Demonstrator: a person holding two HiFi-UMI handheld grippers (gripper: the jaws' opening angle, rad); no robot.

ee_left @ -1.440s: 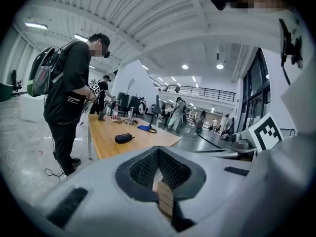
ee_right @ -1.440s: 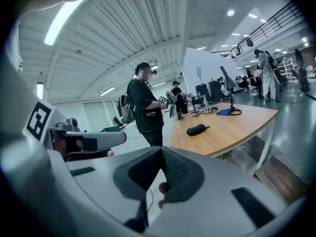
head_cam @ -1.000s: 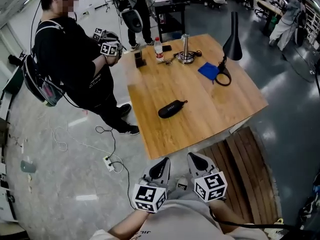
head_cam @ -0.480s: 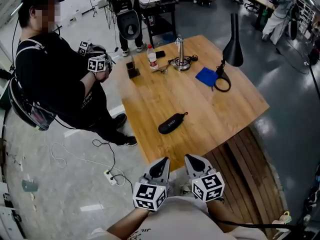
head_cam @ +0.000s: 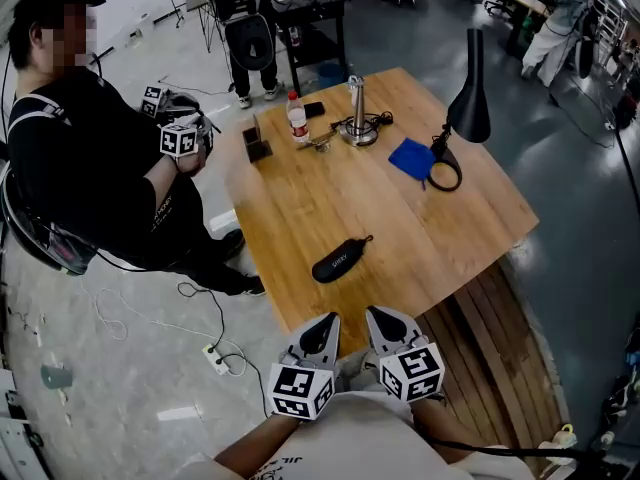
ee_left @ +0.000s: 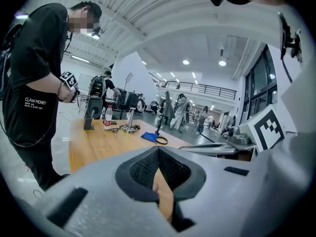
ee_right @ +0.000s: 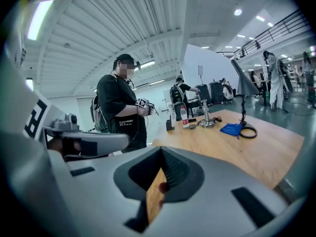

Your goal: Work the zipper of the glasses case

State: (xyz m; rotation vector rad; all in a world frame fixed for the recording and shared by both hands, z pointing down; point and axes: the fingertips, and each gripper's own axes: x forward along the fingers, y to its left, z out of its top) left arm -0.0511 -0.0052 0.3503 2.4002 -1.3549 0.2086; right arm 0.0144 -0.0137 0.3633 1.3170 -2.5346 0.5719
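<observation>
Left tool [head_cam: 322, 330]: hovering short of the worktop's [head_cam: 400, 218] near edge, jaws pressing together, gripping nothing.
Right tool [head_cam: 385, 326]: hanging just beside it, jaws likewise meeting, carrying nothing.
Glasses case [head_cam: 338, 261]: lying flat near the worktop's near-left edge, well apart from both tools, zipper tab [head_cam: 365, 239] sticking out rightward.
Far end: lamp [head_cam: 468, 98], blue cloth [head_cam: 412, 158] and bottle [head_cam: 298, 120] sitting there.

Head view: your camera looks steeply down on the desk [head_cam: 400, 228] from well back.
Gripper views: both skim low across that same desk.
</observation>
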